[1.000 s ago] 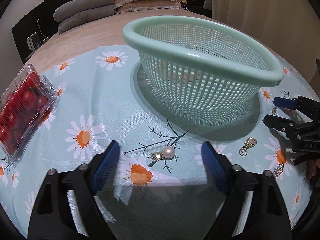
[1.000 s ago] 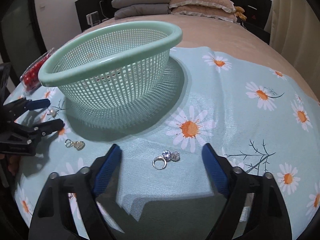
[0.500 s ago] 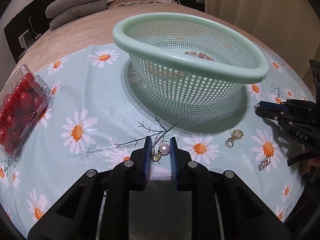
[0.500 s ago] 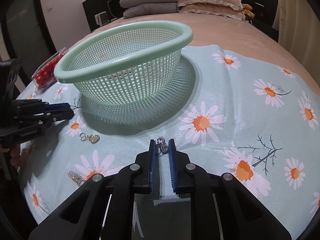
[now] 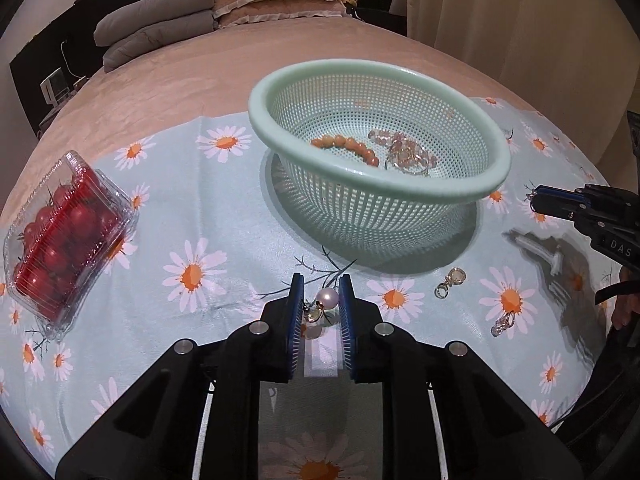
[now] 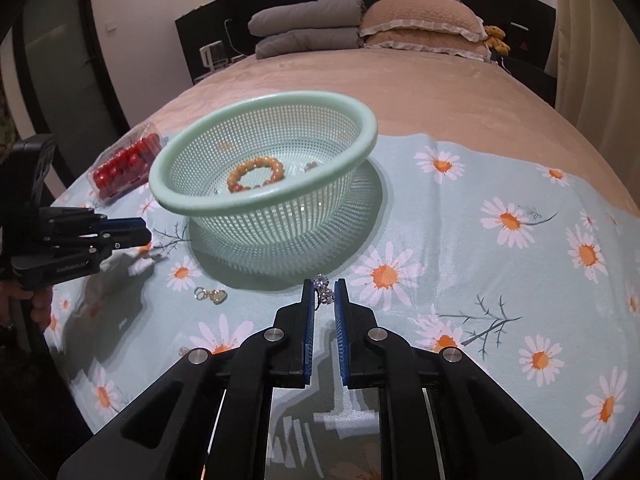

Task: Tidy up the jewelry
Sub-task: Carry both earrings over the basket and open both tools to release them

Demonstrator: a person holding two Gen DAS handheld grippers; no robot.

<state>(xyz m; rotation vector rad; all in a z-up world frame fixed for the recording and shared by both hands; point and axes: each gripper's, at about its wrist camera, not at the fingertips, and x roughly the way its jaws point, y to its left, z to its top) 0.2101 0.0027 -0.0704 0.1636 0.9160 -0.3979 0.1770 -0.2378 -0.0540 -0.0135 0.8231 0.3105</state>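
My left gripper (image 5: 321, 289) is shut on a pearl earring (image 5: 328, 298) with a gold hook, held a little above the daisy cloth (image 5: 224, 216). My right gripper (image 6: 324, 286) is shut on a sparkling crystal ring (image 6: 325, 295), also raised off the cloth. Just beyond both stands the mint green basket (image 5: 496, 160) (image 6: 256, 202), holding an orange bead bracelet (image 5: 348, 146) (image 6: 256, 174) and a pink crystal bracelet (image 5: 404, 152). Each gripper shows in the other's view: the right gripper (image 5: 536, 200) at the right edge, the left gripper (image 6: 147, 230) at the left edge.
A gold clasp charm (image 5: 450, 282) (image 6: 211, 295) and a small silver piece (image 5: 504, 322) lie on the cloth between the grippers. A clear box of cherry tomatoes (image 5: 64, 236) (image 6: 128, 164) sits at the left. Pillows and folded blankets lie at the bed's far end.
Both grippers went from open to shut, the left on the pearl earring, the right on the crystal ring. Both then rose with their pieces, so the basket's inside now shows.
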